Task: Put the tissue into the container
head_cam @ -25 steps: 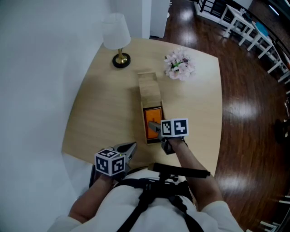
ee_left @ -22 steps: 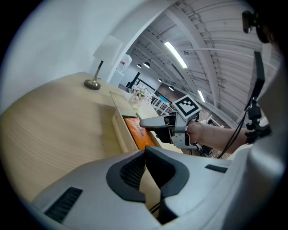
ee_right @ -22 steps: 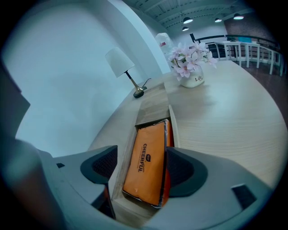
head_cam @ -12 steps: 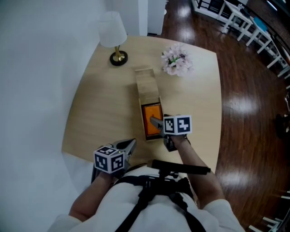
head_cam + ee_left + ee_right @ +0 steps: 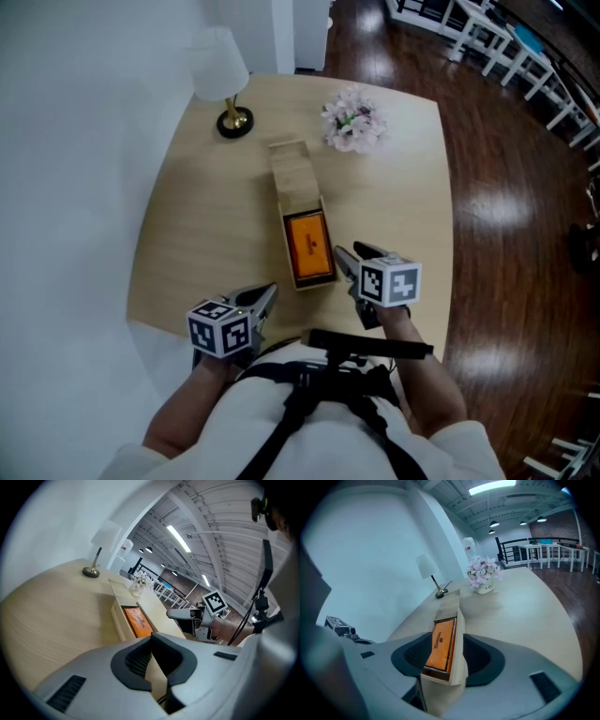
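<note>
The orange tissue (image 5: 442,641) lies flat in the open near half of the wooden container (image 5: 460,644), which stands lengthwise on the bench (image 5: 206,216). The right tongs (image 5: 345,255) hang just beside the container's near right corner, apart from it and clear of the tissue. Their jaws have just been closing but stand apart, released, with nothing between the pads. In the right gripper view the container and tissue only show through the gap, farther along. The left tongs (image 5: 262,298) sit at the bench's near edge, left of the container's near end and well apart from the tissue. Their tips are clenched together on nothing.

A lid (image 5: 447,603) covers the far half of the container, so the inside there is hidden. In the left gripper view the tongs' own body blocks the near bench, and only a strip of the tissue shows over the container's wall. The lamp (image 5: 220,80) by the wall has a pale shade that nearly melts into the white behind it. The flowers (image 5: 349,117) stand at the far end. Both hands are hidden behind the marker cubes.
</note>
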Action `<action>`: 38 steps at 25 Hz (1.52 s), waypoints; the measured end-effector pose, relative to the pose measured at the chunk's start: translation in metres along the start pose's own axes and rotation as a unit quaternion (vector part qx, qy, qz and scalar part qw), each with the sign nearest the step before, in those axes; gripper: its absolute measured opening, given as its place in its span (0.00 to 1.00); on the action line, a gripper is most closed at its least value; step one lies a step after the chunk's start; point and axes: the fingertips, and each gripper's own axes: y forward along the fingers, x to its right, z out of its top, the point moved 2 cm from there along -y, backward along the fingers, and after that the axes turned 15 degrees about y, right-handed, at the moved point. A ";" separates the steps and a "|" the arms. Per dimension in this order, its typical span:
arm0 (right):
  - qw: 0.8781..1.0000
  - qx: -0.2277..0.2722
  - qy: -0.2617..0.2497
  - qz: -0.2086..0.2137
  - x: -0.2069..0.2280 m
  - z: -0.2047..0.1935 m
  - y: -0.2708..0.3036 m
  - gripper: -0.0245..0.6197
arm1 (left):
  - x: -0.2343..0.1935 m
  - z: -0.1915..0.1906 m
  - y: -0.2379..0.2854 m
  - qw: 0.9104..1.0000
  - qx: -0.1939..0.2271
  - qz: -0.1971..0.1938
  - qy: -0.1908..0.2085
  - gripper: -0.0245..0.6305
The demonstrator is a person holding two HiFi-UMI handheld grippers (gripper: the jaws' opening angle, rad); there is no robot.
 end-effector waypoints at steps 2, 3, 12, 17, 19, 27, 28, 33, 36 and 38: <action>1.000 0.017 0.011 -0.005 0.006 0.000 -0.013 0.31 | 0.003 0.003 0.000 1.000 0.002 -0.003 0.003 0.04; 0.999 0.027 0.018 -0.008 0.009 0.000 -0.019 0.28 | 0.004 0.004 0.000 1.000 0.004 -0.004 0.004 0.04; 0.989 0.114 0.082 -0.048 0.045 -0.018 -0.079 0.11 | 0.019 0.026 -0.007 0.999 0.030 -0.036 0.024 0.04; 0.988 0.122 0.080 -0.050 0.048 -0.034 -0.095 0.11 | 0.036 0.038 -0.008 0.997 0.038 -0.060 0.036 0.04; 0.988 0.125 0.076 -0.051 0.049 -0.040 -0.100 0.11 | 0.042 0.042 -0.008 0.996 0.038 -0.062 0.044 0.04; 0.987 0.135 0.073 -0.048 0.057 -0.048 -0.106 0.11 | 0.058 0.033 0.002 0.995 0.005 -0.070 0.076 0.04; 0.987 0.135 0.073 -0.048 0.056 -0.049 -0.107 0.11 | 0.060 0.032 0.003 0.994 0.001 -0.073 0.080 0.04; 0.987 0.133 0.071 -0.048 0.053 -0.049 -0.109 0.09 | 0.069 0.032 0.006 0.992 -0.008 -0.087 0.087 0.04; 0.987 0.133 0.070 -0.048 0.052 -0.050 -0.110 0.06 | 0.069 0.031 0.007 0.992 -0.009 -0.088 0.086 0.04; 0.988 0.133 0.069 -0.047 0.051 -0.050 -0.111 0.04 | 0.068 0.030 0.007 0.992 -0.009 -0.087 0.085 0.04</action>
